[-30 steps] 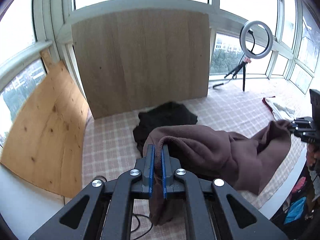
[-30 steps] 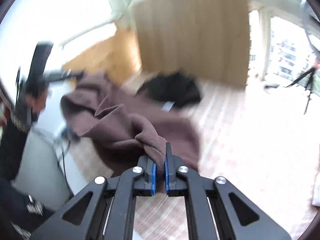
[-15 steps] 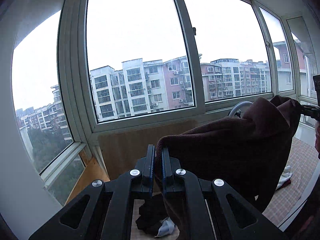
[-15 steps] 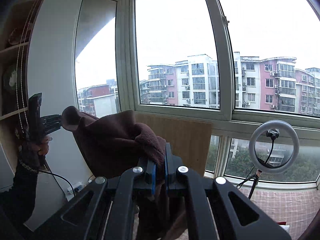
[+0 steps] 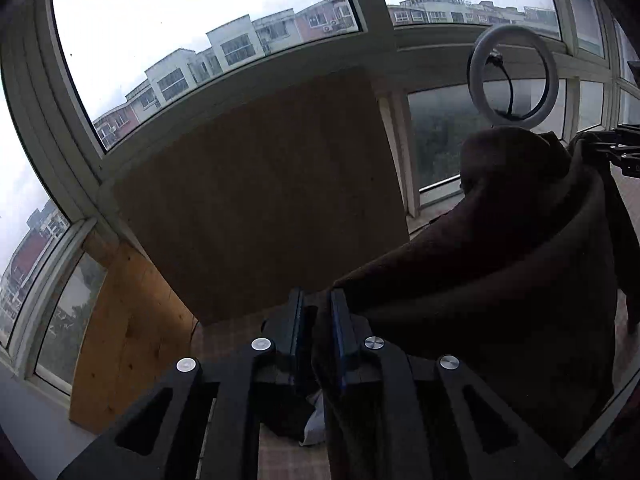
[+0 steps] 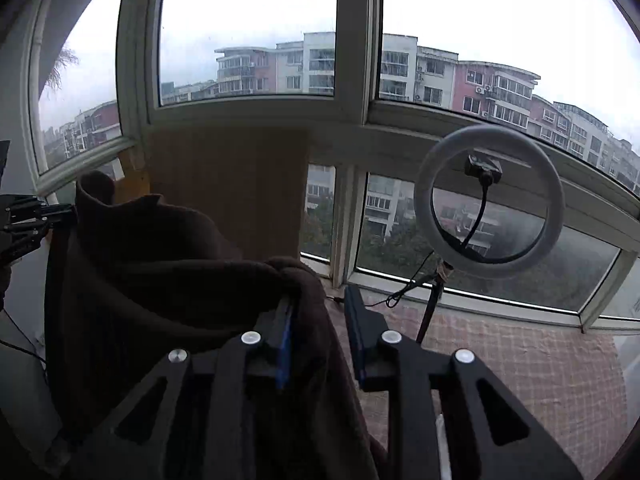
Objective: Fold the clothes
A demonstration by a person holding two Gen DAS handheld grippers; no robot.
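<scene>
A dark brown fleece garment [image 5: 500, 280] hangs in the air, stretched between my two grippers. My left gripper [image 5: 318, 320] is slightly open, and a fold of the fleece drapes over its right finger and sags into the gap. In the right wrist view my right gripper [image 6: 318, 320] stands clearly open, with the brown garment [image 6: 160, 264] lying over its left finger and hanging down between the jaws. Each view catches the other gripper at its edge: the right gripper [image 5: 624, 148] and the left gripper [image 6: 24, 216] are both at the garment's far end.
A black garment [image 5: 288, 412] with a white tag lies on the checked tablecloth [image 6: 520, 360] below. A wooden board [image 5: 260, 192] leans against the windows, with a second board [image 5: 128, 332] to its left. A ring light [image 6: 423, 204] on a stand is at the right.
Both grippers lifted the garment off the table, then tilted down a little. Both jaws, shut on the fleece before, have now parted, the right one widely.
</scene>
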